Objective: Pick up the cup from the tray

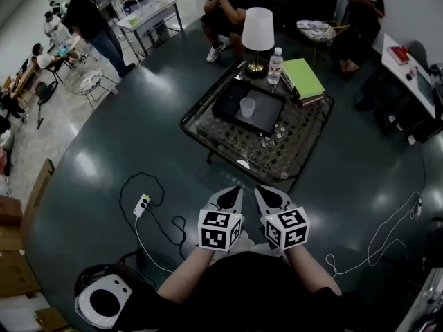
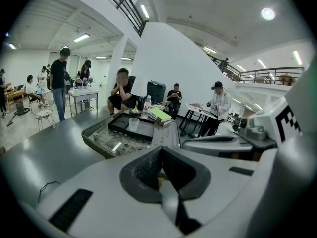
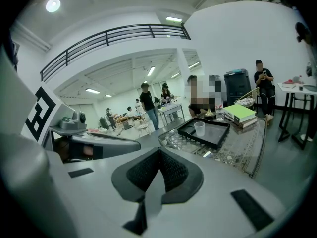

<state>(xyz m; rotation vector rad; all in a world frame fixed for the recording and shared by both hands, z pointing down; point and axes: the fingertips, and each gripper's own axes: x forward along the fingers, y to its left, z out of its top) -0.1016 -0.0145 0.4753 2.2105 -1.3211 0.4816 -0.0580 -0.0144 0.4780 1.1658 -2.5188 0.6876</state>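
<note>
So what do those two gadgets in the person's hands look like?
The left gripper and right gripper match: pale grey shells tapering to two jaws lined with dark textured pads. Each carries a white cube with black square markers. The person wears a black top, forearms bare.

Looks like a large open-plan office or lab hall rather than a home. Shows a wide, dark glossy floor (image 1: 97,151), plain white walls, a railed upper gallery (image 3: 114,36) and strip lights (image 2: 81,37) overhead. Holds a work desk (image 1: 149,12) crowded with gear, a standing person (image 1: 86,16) beside it, and a seated person (image 1: 225,5) by a glass-topped counter (image 1: 304,126) with a lamp (image 1: 257,30). Adds a power strip (image 1: 142,205) trailing cables and cardboard boxes (image 1: 14,268) at the edge.
</note>
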